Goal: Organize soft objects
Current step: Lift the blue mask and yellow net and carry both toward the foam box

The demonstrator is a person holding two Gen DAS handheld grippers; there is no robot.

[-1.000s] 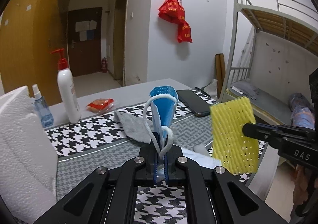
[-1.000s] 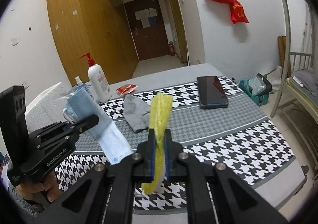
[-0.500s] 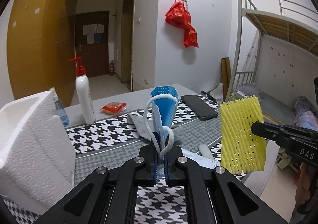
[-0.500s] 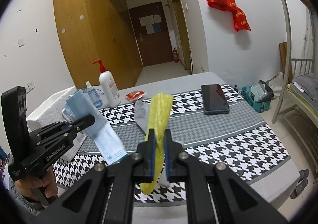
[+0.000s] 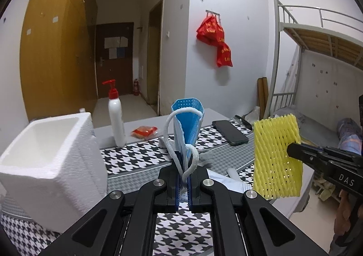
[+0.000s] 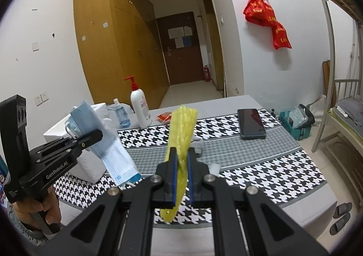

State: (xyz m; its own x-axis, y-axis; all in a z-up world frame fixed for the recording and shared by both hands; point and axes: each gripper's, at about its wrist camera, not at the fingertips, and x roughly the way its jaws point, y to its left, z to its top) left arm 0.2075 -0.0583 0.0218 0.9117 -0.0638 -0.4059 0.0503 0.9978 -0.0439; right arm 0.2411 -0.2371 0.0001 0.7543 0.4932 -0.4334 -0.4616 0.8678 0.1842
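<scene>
**A:** What have the grippers got?

**B:** My left gripper point(image 5: 183, 174) is clamped tight on a blue mask point(image 5: 186, 124), its white ear loop hanging out over the jaws. My right gripper point(image 6: 181, 165) is pinched closed on a yellow foam net point(image 6: 181, 133). Both are held up off the table point(image 6: 261, 160), near its front edge. I can see a hand point(image 6: 43, 208) under the left gripper's handle.

**A:** And what's on the table?

**B:** It has a black-and-white houndstooth cloth with grey bands. A white foam box point(image 5: 47, 165), open on top, stands at the left edge, just beside the mask. One grey cloth point(image 5: 204, 156) lies near the middle, mostly hidden behind the jaws. A small pale thing point(image 5: 232, 173) sits towards the front; I can't tell what it is.

**A:** Count the rest.

**B:** One white pump bottle point(image 6: 140, 108) with a red top and one small blue spray bottle point(image 6: 121, 116), both near the back left corner. One red packet point(image 6: 165, 117) just beside the pump bottle at the back edge. One black phone point(image 6: 251, 123) towards the right edge.

**A:** The room?

**B:** White walls, a wooden wardrobe point(image 6: 118, 51) on the left, a dark door point(image 6: 181, 49) down the hallway, red bags point(image 6: 267, 19) hung on the wall, and a metal bunk bed point(image 5: 317, 51) on the right. Two slippers point(image 6: 342, 218) lie on the floor by the front right corner.
</scene>
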